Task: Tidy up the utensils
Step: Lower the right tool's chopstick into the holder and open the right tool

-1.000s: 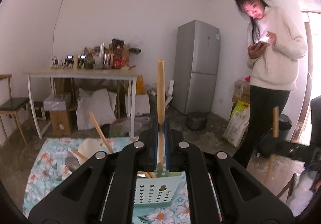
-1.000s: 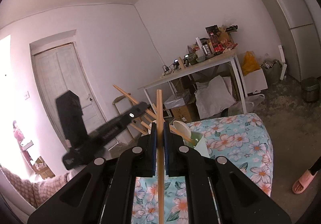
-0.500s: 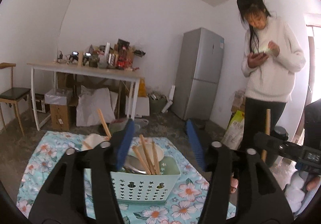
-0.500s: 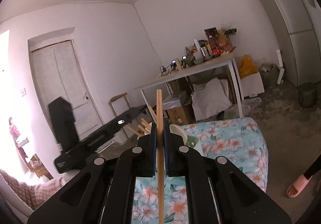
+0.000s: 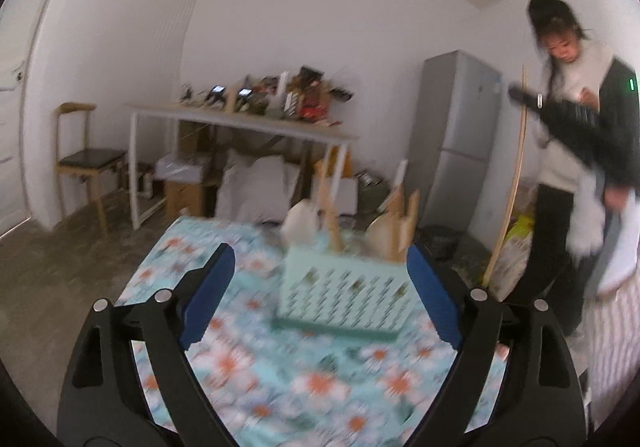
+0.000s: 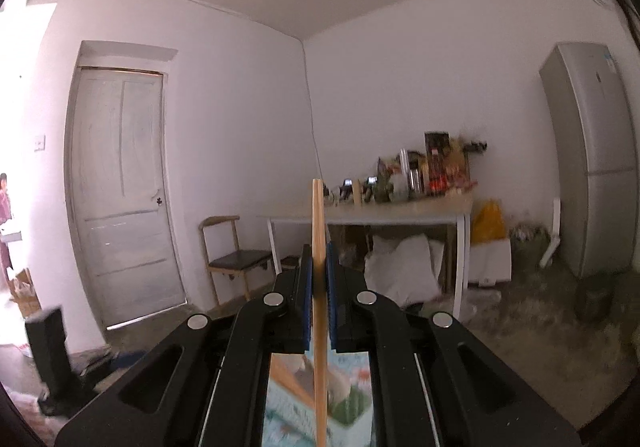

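A mint-green perforated basket [image 5: 344, 293] stands on the floral tablecloth [image 5: 280, 379] and holds several wooden utensils [image 5: 400, 227] and a white spoon [image 5: 302, 223]. My left gripper [image 5: 316, 295] is open and empty, its blue pads on either side of the basket, nearer the camera. My right gripper [image 6: 319, 275] is shut on a long wooden stick [image 6: 319, 287], held upright. In the left wrist view that stick [image 5: 510, 183] and the right gripper [image 5: 568, 119] show at the right, beside the basket. The basket's top shows blurred below the right jaws [image 6: 344, 407].
A woman in a white sweater [image 5: 568, 151] stands at the right of the table. Behind are a cluttered white table [image 5: 248, 123], a wooden chair [image 5: 86, 163], a grey fridge [image 5: 460, 135] and a white door [image 6: 120, 183].
My left gripper let go of its wooden utensil into the basket, opened wide and drew back to the left. My right gripper, still holding its stick, swung and tilted up.
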The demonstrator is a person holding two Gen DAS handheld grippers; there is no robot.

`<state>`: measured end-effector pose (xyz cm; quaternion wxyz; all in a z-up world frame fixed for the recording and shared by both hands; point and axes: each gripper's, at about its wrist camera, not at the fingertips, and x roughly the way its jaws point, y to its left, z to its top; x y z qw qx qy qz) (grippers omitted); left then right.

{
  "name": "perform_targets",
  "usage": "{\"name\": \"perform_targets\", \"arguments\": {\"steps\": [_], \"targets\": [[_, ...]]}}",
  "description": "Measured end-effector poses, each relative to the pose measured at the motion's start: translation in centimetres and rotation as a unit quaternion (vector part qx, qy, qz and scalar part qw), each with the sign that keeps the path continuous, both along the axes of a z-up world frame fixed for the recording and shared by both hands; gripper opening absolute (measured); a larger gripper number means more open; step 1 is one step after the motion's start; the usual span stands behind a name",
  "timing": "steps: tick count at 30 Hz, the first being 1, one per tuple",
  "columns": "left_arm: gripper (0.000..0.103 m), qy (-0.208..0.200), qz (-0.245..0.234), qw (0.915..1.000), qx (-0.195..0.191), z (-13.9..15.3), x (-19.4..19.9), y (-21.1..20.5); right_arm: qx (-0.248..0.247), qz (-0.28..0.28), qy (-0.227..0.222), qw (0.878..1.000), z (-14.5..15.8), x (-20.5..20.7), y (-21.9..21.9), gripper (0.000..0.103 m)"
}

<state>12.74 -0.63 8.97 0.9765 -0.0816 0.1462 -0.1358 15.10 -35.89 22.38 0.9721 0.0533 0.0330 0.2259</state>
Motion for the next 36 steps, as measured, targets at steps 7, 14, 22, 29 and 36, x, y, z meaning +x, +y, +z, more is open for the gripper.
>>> {"name": "perform_targets", "arguments": {"steps": [7, 14, 22, 29, 36], "targets": [[0.089, 0.033, 0.058, 0.9978, 0.001, -2.9, -1.0, 3.8, -0.034, -0.012, -0.030, 0.999, 0.7, 3.3, 2.3, 0.007], [0.089, 0.055, 0.094, 0.9940, -0.014, -4.4, -0.9, 5.9, -0.067, -0.009, -0.025, 0.997, -1.2, 6.5, 4.3, 0.007], [0.090, 0.061, 0.102, 0.9927, -0.024, -5.0, -0.4, 6.2, -0.086, -0.013, 0.006, 0.996, -4.5, 9.7, 4.9, 0.007], [0.090, 0.067, 0.103, 0.9918, -0.035, -5.2, -0.1, 6.8, -0.092, -0.019, 0.041, 0.995, -7.0, 11.2, 5.0, 0.007], [0.090, 0.068, 0.100, 0.9920, -0.037, -5.3, -0.2, 6.8, -0.100, -0.008, 0.102, 0.990, -9.8, 11.1, 4.8, 0.025]]}}
